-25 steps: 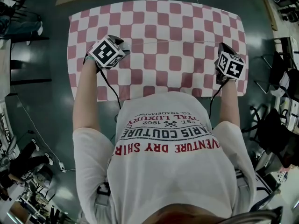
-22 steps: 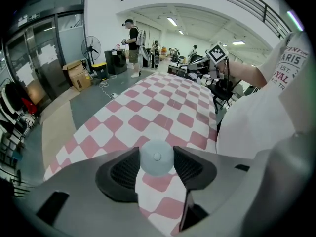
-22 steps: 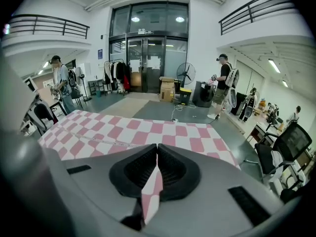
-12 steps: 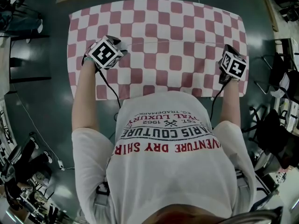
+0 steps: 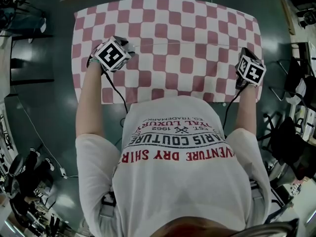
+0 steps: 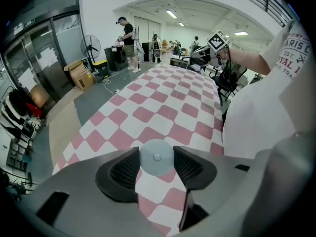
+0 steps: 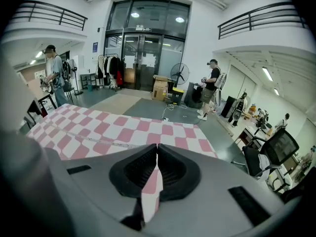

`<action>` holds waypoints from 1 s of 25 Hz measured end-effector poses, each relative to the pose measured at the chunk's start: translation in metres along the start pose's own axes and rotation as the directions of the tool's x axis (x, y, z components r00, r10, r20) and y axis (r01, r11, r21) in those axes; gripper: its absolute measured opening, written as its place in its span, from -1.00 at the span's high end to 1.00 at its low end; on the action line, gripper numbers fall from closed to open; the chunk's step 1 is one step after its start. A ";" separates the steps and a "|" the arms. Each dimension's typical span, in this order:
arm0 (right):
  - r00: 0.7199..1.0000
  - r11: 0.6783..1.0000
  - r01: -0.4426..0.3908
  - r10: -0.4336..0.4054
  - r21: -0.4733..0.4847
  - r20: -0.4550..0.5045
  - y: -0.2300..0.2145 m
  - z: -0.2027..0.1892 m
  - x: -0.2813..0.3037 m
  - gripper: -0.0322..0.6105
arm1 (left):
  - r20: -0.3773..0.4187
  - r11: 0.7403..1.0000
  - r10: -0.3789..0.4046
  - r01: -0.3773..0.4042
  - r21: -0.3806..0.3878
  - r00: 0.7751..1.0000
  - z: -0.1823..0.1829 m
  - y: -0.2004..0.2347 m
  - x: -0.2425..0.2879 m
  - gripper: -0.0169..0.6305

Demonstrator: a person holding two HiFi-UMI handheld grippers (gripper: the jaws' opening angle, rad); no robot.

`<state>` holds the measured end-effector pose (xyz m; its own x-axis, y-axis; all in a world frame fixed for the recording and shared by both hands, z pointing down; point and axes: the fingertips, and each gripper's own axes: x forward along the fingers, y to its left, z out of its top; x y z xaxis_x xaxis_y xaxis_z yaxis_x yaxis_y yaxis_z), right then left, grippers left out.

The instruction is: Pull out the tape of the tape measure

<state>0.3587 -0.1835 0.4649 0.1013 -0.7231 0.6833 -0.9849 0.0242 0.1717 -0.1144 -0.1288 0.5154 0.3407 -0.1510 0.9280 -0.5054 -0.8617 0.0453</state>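
The tape measure (image 6: 157, 157) is a small round pale grey case, and my left gripper (image 6: 157, 163) is shut on it, a pad on each side, low over the left part of the pink-and-white checked table (image 5: 197, 19). In the head view the left gripper (image 5: 123, 44) shows mostly as its marker cube. A thin white tape (image 5: 187, 44) runs level across the table to my right gripper (image 5: 244, 54) near the right edge. In the right gripper view the tape (image 7: 98, 141) leads up to the jaws of the right gripper (image 7: 157, 157), which is shut on its end.
The table's right edge (image 5: 258, 43) lies just beside the right gripper. Dark floor surrounds the table, with chairs and clutter (image 5: 296, 78) to the right. Far off stand people (image 7: 212, 85), a fan (image 7: 178, 75) and cardboard boxes (image 7: 160, 89).
The right gripper has moved to the right toward the table's edge, and the tape spans more of the table. The left gripper has stayed in place on the case.
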 end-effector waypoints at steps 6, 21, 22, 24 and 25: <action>0.998 0.997 0.064 -0.065 -0.051 -0.010 -0.008 -0.006 0.003 0.79 | -0.066 0.997 0.066 -0.062 0.047 0.996 -0.014 0.010 -0.002 0.23; 0.992 0.993 0.119 -0.119 -0.003 -0.036 -0.034 -0.018 -0.004 0.79 | 0.001 0.998 -0.036 0.036 -0.047 0.999 -0.024 0.000 -0.002 0.23; 0.992 0.993 0.120 -0.120 0.005 -0.035 -0.035 -0.018 -0.004 0.79 | 0.007 0.998 -0.045 0.046 -0.051 0.999 -0.024 -0.001 -0.003 0.23; 0.991 0.992 0.127 -0.127 0.009 -0.036 -0.037 -0.018 -0.004 0.79 | 0.024 0.996 -0.061 0.062 -0.060 0.998 -0.023 -0.002 -0.004 0.23; 0.991 0.992 0.130 -0.129 0.007 -0.037 -0.038 -0.017 -0.003 0.79 | 0.030 0.996 -0.062 0.064 -0.061 0.998 -0.022 -0.002 -0.004 0.23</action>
<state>0.3979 -0.1699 0.4684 0.2329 -0.6940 0.6813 -0.9644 -0.0743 0.2539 -0.1323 -0.1157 0.5198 0.3949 -0.1111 0.9120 -0.5299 -0.8384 0.1273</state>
